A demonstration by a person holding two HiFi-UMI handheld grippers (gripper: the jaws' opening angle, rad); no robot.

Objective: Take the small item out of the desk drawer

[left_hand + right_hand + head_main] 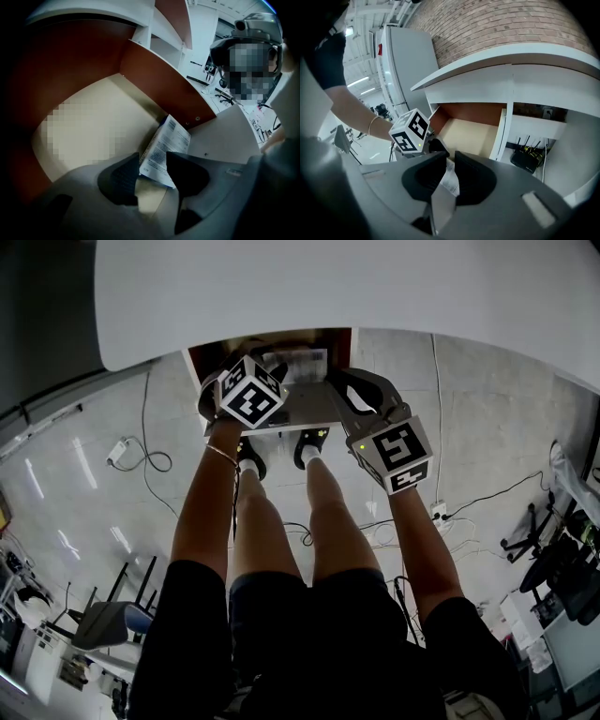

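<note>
Drawer (154, 75) stands pulled out from under the white desk (328, 287), so opening looks done, but removal is not: the small printed box (165, 147) sits inside, tilted on edge in the corner by the drawer front (440, 206). The left gripper (151, 160) is lowered over it, jaws spread wide on either side of the box and not clamping it, while the right gripper (449, 155) is clenched on the drawer front's edge. Nothing else can be made out in the drawer; gripping and lifting the box appear to be what is left.
</note>
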